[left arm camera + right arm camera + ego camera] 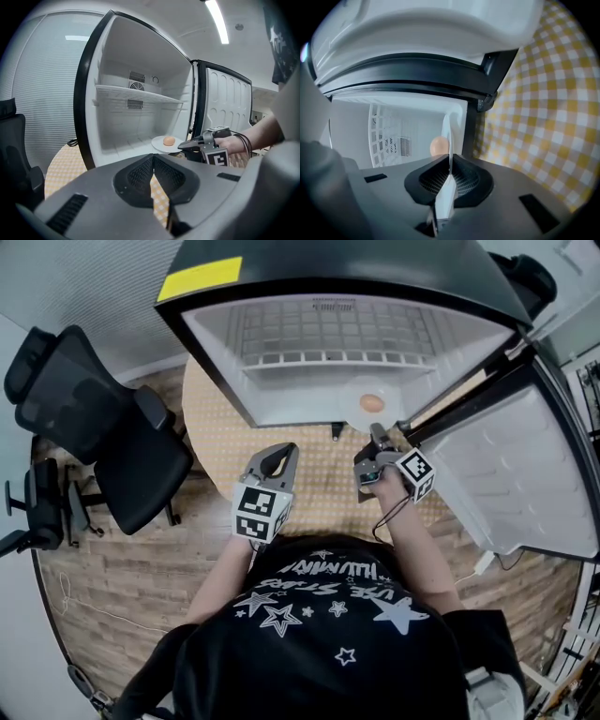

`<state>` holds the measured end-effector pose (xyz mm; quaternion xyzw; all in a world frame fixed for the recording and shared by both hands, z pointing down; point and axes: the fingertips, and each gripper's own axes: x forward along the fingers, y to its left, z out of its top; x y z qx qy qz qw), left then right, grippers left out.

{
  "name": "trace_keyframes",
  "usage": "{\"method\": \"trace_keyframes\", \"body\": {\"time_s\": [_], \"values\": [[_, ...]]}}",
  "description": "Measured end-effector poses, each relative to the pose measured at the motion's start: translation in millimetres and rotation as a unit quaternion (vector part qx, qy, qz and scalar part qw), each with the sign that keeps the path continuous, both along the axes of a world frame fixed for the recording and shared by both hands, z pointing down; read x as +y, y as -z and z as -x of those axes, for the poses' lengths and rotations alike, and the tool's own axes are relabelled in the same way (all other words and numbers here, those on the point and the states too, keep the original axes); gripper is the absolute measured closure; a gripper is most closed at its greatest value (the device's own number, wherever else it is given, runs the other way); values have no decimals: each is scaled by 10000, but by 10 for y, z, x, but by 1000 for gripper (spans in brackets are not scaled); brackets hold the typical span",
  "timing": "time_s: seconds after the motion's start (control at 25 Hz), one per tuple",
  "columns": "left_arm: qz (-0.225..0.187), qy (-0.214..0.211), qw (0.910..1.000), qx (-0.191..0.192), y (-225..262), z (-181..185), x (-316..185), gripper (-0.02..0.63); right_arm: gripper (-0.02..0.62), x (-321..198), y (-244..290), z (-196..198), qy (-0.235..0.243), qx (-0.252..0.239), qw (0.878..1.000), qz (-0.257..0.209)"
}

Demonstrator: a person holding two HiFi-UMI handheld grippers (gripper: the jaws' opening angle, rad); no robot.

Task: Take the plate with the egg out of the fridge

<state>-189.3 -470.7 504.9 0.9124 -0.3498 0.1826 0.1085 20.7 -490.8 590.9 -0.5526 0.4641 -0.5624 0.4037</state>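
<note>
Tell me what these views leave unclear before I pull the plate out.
- Right gripper view: plate is edge-on and covers part of the egg.
- Head view: plate rim blends into the white fridge floor.
- Left gripper view: how deep the right gripper bites the rim is too small to tell.

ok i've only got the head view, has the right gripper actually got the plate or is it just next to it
observer: it has it. the right gripper is shut on the rim of the plate, which shows edge-on in its own view
operator: is the egg near the grip
observer: no, in the left gripper view the egg sits about mid-plate, clear of that gripper's tips
operator: and the left one
observer: the left gripper has its jaws together with nothing between them
</note>
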Motion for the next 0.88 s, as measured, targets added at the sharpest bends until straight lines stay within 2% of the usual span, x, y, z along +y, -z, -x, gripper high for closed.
{"method": "trace_keyframes", "body": {"time_s": [0.2,0.48,0.88], "values": [[-26,68,10000,-26,27,8,85,598,557,54,146,6,107,16,9997,-235],[-61,148,9998,-109,90,-53,413,598,557,326,347,83,335,-231,9976,-557],[-85,391,9990,-172,192,-281,1041,598,557,909,468,96,933,-304,9940,-487]]}}
